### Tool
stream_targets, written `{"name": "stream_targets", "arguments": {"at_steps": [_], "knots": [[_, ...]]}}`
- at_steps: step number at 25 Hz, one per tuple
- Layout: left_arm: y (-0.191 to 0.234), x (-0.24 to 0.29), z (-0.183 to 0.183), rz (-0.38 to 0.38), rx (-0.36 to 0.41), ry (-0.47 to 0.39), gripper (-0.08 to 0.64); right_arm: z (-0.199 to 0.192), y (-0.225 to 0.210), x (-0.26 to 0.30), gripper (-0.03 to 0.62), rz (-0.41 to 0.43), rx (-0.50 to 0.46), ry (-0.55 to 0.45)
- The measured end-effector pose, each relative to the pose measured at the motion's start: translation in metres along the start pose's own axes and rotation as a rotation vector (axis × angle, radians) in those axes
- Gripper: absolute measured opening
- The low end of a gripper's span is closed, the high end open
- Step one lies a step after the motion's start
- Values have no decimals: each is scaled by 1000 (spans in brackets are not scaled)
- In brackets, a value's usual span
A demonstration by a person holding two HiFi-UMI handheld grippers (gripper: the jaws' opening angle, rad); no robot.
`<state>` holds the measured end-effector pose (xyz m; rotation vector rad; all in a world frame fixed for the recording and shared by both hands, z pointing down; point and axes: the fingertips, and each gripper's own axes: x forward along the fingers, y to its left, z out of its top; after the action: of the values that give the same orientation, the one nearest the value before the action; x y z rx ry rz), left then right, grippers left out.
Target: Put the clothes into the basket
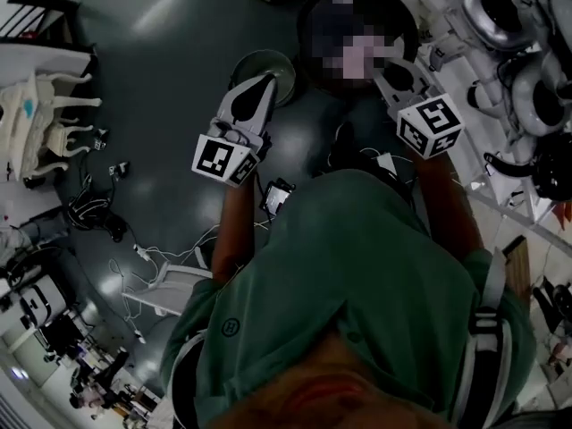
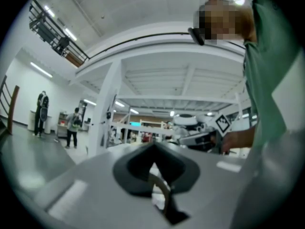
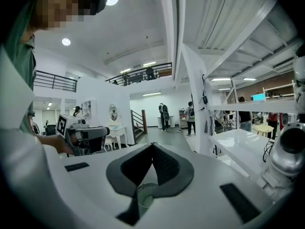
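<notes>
No clothes and no basket show in any view. In the head view I hold both grippers out level in front of my green shirt (image 1: 357,266), above a dark floor. My left gripper (image 1: 264,80) is shut with nothing in it; in its own view the dark pads meet at the tip (image 2: 153,148). My right gripper (image 1: 391,68) is shut and empty as well, its pads closed together (image 3: 152,146). Each gripper sees the other: the right one's marker cube (image 2: 223,123) and the left gripper (image 3: 78,136).
A round grey-green container (image 1: 268,61) stands on the floor just beyond the left gripper. White shelving (image 3: 238,142) and white robot parts (image 1: 500,16) line the right. Cables (image 1: 143,257) and white furniture (image 1: 36,105) lie left. People (image 3: 164,116) stand far off.
</notes>
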<state>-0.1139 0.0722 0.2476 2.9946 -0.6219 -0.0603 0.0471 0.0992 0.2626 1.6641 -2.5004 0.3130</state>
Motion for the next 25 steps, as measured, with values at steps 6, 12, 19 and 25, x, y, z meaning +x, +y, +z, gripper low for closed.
{"name": "stream_targets", "arguments": {"at_steps": [6,12,19,25], "knots": [[15,66,-24,-18,-42,12,2,-15,-65,20,5,-15,32,17],[40,124,-33,-14,-7,41,3,-14,-115,52,6,3,27,28],[73,160,-30,-33,-29,68,2,-15,-140,88,6,-8,56,60],[114,173,-48,-115,-84,90,3,-21,-143,126,6,-71,77,87]]}}
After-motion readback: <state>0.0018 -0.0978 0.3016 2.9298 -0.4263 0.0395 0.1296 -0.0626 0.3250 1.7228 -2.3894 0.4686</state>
